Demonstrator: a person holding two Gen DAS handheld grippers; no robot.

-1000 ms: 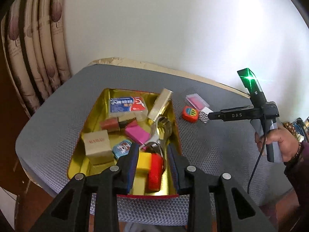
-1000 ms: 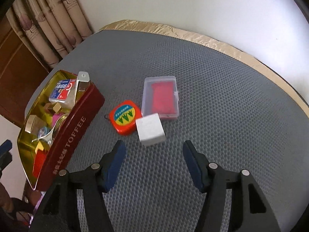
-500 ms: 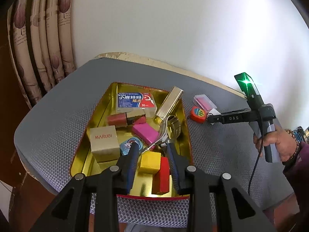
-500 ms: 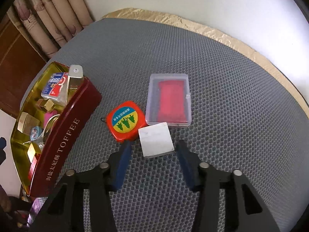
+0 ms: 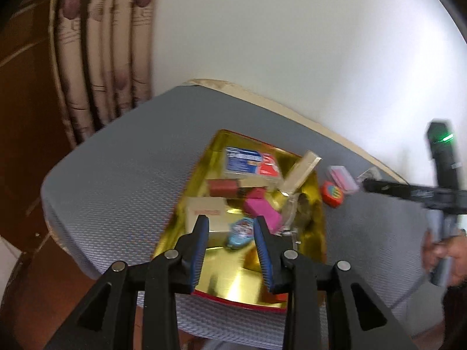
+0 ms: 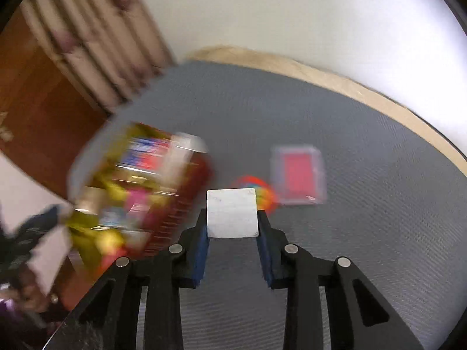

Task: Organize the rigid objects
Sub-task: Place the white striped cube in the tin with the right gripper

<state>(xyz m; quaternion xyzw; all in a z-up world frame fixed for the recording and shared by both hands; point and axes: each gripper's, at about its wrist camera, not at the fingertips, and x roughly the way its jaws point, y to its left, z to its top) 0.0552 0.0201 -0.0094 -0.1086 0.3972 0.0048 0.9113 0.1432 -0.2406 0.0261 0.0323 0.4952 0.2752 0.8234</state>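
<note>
White block (image 6: 232,213) — square face up | right fingers (image 6: 264,233) closing on it | left fingers (image 5: 201,242) narrow, empty

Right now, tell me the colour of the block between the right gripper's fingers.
White block; right wrist view.

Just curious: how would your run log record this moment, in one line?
right gripper: closing on white block | left gripper: empty over tin

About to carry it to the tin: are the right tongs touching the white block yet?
Touching. In the right wrist view the white block sits between the right tongs, both blue pads flush against its sides with no gap as the jaws close.
</note>
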